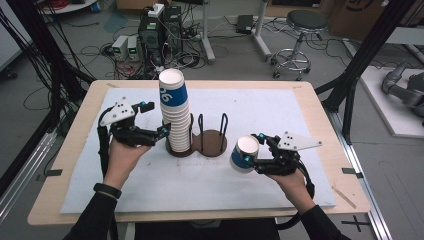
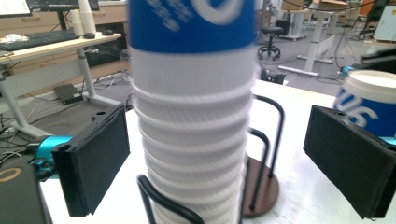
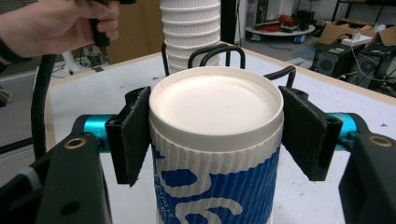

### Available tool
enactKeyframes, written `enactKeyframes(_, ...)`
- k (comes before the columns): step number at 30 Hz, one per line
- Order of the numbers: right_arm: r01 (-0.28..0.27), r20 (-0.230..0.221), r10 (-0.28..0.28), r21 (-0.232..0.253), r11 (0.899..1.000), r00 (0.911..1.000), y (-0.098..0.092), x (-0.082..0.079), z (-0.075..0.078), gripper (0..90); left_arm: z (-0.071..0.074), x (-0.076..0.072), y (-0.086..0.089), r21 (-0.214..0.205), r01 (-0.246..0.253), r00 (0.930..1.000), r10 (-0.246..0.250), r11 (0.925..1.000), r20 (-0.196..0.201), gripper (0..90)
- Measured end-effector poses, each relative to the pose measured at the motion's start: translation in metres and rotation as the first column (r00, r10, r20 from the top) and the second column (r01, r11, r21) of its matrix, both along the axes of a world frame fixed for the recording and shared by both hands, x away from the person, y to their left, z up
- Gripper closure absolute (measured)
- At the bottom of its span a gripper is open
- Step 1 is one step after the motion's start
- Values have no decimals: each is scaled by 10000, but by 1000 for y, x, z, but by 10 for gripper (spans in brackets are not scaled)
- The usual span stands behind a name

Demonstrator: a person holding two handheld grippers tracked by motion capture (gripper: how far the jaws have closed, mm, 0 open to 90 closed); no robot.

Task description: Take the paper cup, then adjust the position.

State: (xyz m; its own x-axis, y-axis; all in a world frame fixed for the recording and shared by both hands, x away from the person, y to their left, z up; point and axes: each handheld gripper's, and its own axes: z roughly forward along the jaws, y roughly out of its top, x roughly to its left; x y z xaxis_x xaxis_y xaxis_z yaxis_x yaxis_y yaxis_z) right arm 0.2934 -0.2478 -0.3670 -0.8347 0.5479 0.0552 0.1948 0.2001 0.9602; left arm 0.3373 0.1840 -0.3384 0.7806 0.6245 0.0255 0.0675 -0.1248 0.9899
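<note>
Table (image 1: 310,100) with white mat; a 2-slot wire holder (image 1: 214,142) sits mid-table. Cup stack (image 1: 176,112) stands inverted in its left slot; the right slot looks empty.

Left gripper (image 1: 162,131): jaws wide, either side of the stack's lower part, not touching in the left gripper view.

Right gripper (image 1: 248,159): clamped on 1 cup (image 1: 244,153), base toward the camera, held just right of the holder, above the mat.

Likely step: separating cups from the stack. Close the left jaws gently on the stack, square to it, low down. Keep the right grip light; ribbed paper crushes easily.
</note>
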Motion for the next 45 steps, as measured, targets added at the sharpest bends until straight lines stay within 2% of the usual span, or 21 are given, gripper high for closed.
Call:
enactKeyframes(2,1,35,-1,0,10000,10000,0,0,0,306,-8,-10,-1,-69,29,9999,-28,10000,148,70)
enactKeyframes(6,17,46,-17,9,10000,10000,-1,1,0,306,-24,-25,-7,44,136,9999,-136,9999,-38,70)
enactKeyframes(12,94,8,-94,87,9999,10000,-1,3,-1,306,-44,-50,-15,198,-35,9991,43,9998,-416,70)
enactKeyframes(14,152,-25,-152,92,9998,9999,-1,6,-1,306,-50,-56,-16,254,-60,9990,71,9997,-433,70)
enactKeyframes(17,265,-50,-265,81,9996,9996,-2,7,-2,306,-57,-61,-16,406,-114,9991,131,9991,-412,70)
enactKeyframes(20,292,-59,-292,44,9996,9996,-1,8,-3,306,-61,-63,-20,478,103,9982,-74,9988,-595,70)
enactKeyframes(23,255,-65,-255,-9,9997,9997,0,7,-3,306,-62,-64,-26,329,351,9975,-329,9988,-630,70)
enactKeyframes(27,164,-64,-164,27,9999,9998,0,4,-4,306,-63,-64,-39,792,651,9972,-618,9947,-433,70)
enactKeyframes(29,121,-43,-121,28,9999,9999,0,3,-3,306,-64,-65,-44,758,911,9950,-876,9930,-482,70)
enactKeyframes(33,17,-34,-17,140,9999,10000,0,3,-3,306,-67,-66,-52,685,1412,9892,-1380,9876,-496,70)
enactKeyframes(38,-99,-83,101,290,9995,9999,-1,3,-3,306,-73,-62,-63,499,2191,9733,-2147,9744,-814,70)
enactKeyframes(42,-239,-190,250,539,9983,9995,-2,5,-4,306,-78,-60,-71,523,2499,9651,-2443,9669,-943,70)
enactKeyframes(43,-252,-187,262,558,9981,9995,-2,5,-4,306,-79,-60,-72,434,2638,9606,-2584,9636,-1022,70)
enactKeyframes(45,-328,-195,340,592,9977,9992,-1,4,-3,306,-79,-59,-73,241,3037,9478,-2995,9525,-1093,100)
